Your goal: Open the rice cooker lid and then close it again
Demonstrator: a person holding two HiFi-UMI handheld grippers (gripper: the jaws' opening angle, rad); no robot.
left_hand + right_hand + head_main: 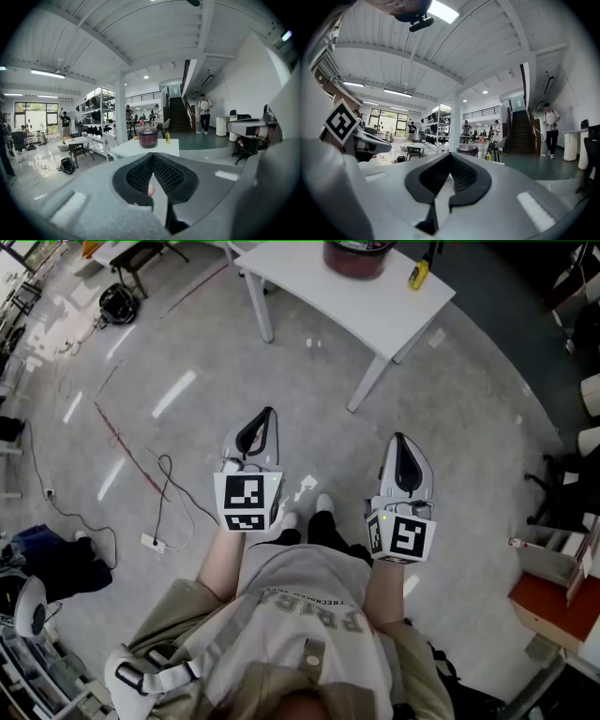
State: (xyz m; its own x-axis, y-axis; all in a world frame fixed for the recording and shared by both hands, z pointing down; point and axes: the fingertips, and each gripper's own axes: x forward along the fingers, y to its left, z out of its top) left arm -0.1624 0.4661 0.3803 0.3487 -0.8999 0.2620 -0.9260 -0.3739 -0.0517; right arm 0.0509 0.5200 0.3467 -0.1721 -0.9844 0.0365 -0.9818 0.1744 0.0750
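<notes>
A dark red rice cooker [357,257] stands with its lid down on a white table [375,306] at the top of the head view, well ahead of both grippers. It also shows small in the left gripper view as the rice cooker [148,136] and in the right gripper view as the rice cooker [467,150]. My left gripper [268,414] and right gripper [399,439] are held out over the floor, side by side. Both are shut with nothing between the jaws.
A yellow bottle [418,275] stands on the table beside the cooker. Cables [169,493] and a power strip lie on the floor at the left. A black bag [118,304] sits far left, an office chair [562,486] and boxes at the right. People walk in the distance.
</notes>
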